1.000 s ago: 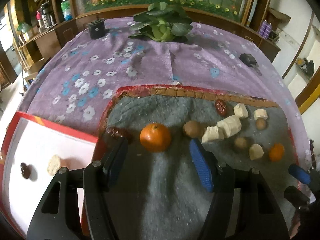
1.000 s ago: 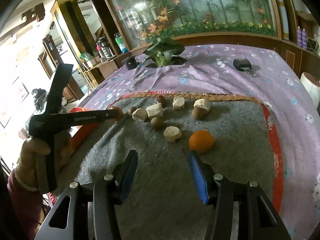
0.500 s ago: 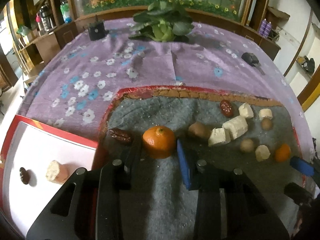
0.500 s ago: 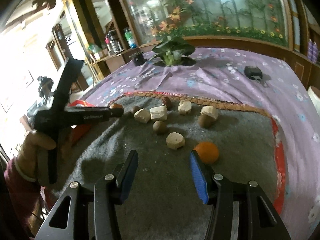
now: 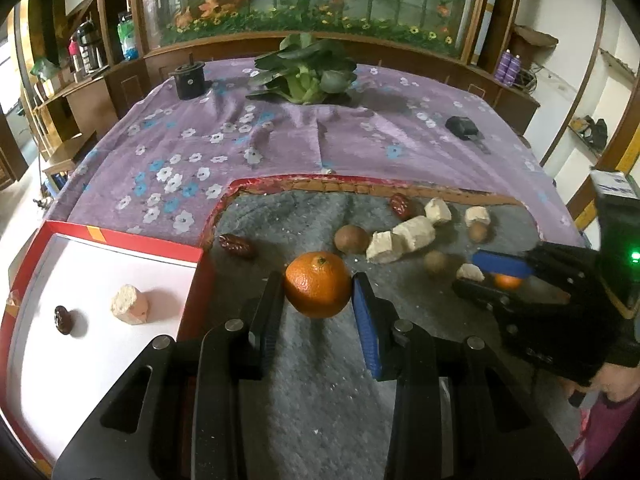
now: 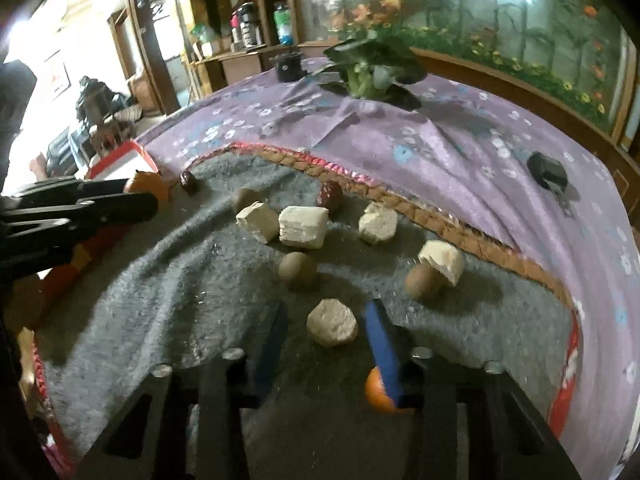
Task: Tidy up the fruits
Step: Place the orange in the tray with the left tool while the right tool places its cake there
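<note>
Since the earlier frame both grippers have advanced and narrowed. Clamped between the left gripper's [image 5: 318,294] pads, the large orange [image 5: 318,290] looks bright and dimpled, held just off the grey mat [image 5: 320,380] for carrying to the red tray [image 5: 120,240] at its left. Right gripper [image 6: 326,330], jaws just closing, frames a pale chunk [image 6: 332,322] untouched, a smaller orange [image 6: 378,394] outside its blue pad

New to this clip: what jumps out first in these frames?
The big orange, clamped between the left gripper's fingers at the centre of the left wrist view, over the grey mat. To its left is the red-rimmed white box, holding a pale chunk and a date. In the right wrist view the right gripper, which has just been closing, straddles a pale chunk; a small orange sits beside its blue finger.
</note>
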The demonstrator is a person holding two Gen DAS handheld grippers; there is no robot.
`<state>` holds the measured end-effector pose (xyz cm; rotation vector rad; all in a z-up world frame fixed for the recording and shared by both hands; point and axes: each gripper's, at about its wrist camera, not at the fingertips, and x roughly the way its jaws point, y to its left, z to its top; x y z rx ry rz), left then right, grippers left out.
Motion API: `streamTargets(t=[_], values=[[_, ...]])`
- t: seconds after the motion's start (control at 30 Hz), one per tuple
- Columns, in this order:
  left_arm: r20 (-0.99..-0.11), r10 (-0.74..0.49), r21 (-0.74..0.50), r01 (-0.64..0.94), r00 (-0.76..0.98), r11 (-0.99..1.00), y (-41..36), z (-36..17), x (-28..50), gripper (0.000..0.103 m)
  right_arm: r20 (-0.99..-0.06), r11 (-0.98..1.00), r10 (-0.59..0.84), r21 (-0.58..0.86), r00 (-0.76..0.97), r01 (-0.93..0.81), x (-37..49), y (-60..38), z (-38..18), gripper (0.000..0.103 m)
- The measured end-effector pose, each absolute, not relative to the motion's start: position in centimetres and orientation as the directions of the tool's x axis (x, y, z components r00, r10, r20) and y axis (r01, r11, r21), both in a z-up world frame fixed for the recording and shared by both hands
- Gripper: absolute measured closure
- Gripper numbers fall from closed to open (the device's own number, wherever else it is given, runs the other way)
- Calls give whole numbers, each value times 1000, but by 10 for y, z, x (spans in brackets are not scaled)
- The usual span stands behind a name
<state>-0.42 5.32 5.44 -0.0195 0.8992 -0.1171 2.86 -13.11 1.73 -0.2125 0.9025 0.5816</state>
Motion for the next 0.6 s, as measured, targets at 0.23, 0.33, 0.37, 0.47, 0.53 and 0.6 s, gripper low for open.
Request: streamTargets(t=[0.23,0.33,0.37,0.47,0.53,0.6], values=[[-795,-94,-66,67,600,996,57,49,-8,69,-801,834,327,-6,501,-552,21,-128,16,78],[-791,-100,-76,64,604,995,59,52,-13,69,-790,844,330,3,517,-536,16,-130,22,78],[-787,-97,-73,64,609,995,60,54,-16,69,-783,845,340,12,521,-534,13,-130,26,78],[-781,-91,-71,57,617,996,63,58,-22,69,-758,839,378,37,532,-543,0,-127,39,78],[-781,-84,-67,52,619,996,65,59,-25,69,-745,836,389,40,541,-547,-8,-123,45,78],[-780,-72,-56,44,621,997,66,60,-29,69,-730,833,409,52,547,-552,-17,-117,50,78]])
